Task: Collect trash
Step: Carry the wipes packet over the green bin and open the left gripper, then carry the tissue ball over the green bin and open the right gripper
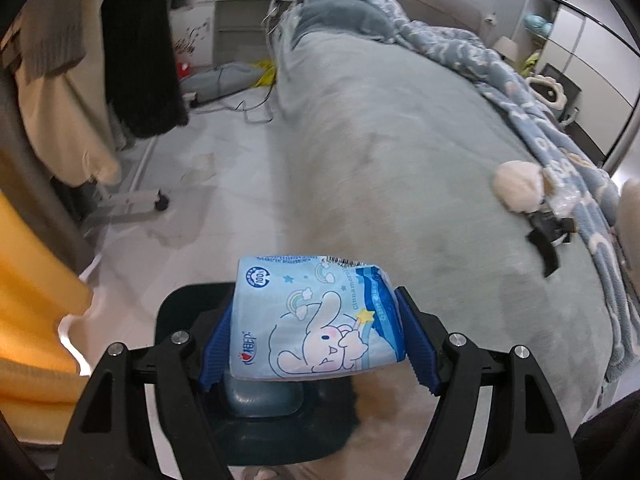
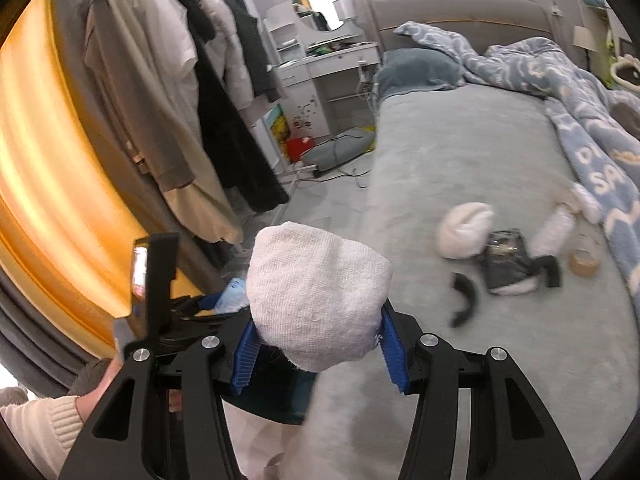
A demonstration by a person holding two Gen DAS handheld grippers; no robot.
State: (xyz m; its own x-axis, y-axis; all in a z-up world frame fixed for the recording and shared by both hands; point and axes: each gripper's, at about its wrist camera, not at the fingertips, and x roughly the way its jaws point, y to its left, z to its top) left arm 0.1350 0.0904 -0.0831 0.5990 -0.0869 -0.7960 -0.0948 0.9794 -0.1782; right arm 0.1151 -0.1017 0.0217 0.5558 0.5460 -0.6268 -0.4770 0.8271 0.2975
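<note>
A wide bed [image 2: 460, 168] covered in a grey-green plush sheet is seen, with a blue cloud-patterned blanket [image 2: 592, 148] bunched along its far side. Coats and jackets [image 2: 192, 92] are hung on a rack beside an orange curtain [image 2: 52, 160]. A white vanity desk [image 2: 320, 68] with an oval mirror [image 2: 320, 0] is set against the wall.

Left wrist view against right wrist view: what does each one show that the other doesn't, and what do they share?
Only the left wrist view shows the left gripper shut on a blue cartoon-printed tissue pack, held over a dark bin.

Only the right wrist view shows the right gripper shut on a white balled cloth, plus an oval mirror and a small jar on the bed.

Both show the grey-green bed, the blue patterned blanket, hanging clothes and leftover clutter on the bed.
</note>
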